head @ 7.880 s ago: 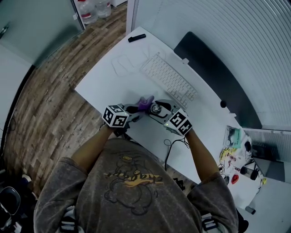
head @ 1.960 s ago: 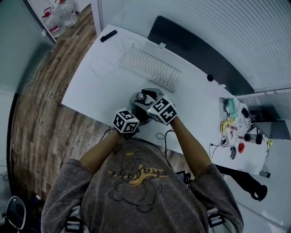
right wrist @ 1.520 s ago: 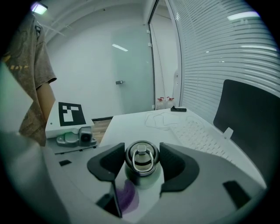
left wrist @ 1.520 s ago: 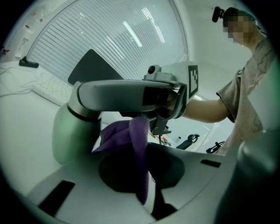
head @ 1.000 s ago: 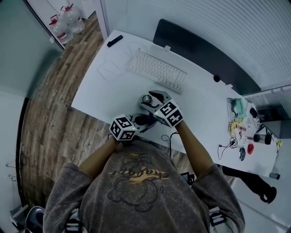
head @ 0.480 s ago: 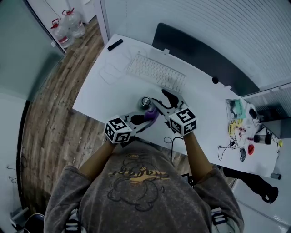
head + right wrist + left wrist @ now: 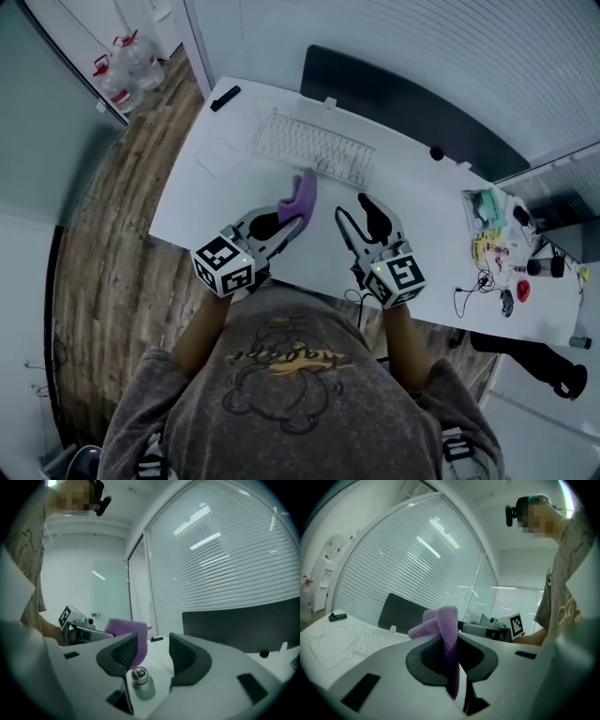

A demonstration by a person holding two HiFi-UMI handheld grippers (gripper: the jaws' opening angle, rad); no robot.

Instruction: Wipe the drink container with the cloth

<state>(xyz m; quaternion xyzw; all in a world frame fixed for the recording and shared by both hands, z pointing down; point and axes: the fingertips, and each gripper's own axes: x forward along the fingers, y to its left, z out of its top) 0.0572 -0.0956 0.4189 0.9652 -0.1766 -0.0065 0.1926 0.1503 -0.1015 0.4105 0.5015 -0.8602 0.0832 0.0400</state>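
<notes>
A: Which tongs have the cloth?

B: The left tongs. They're clamped on the purple cloth partway along it, so a bunched end stands out past the tips and a tail hangs below. I'd say that leaves a soft pad out front to rub with, and no hard tip to meet the metal.

A: And the bottle?

B: Upright on the white tabletop, cap on. The right gripper view shows it low in the gap of the right tongs, by the foot of the left jaw. It stands beyond and below them, though, and nothing touches it. (The head view doesn't show it; the left tongs and cloth seem to cover that spot.)

A: So the right tongs are empty?

B: Yes. Their jaws stand fairly wide with nothing between the pads, and they have just been closing a little. Both tongs are held off the tabletop, about level, side by side near the keyboard.

A: Why keep the right ones apart?

B: My guess is they're meant to steady the bottle while the cloth works over it. A tall, narrow thing like that could tip or skate under a one-sided push. Neither pair is on it, so no wiping is happening at this moment.
</notes>
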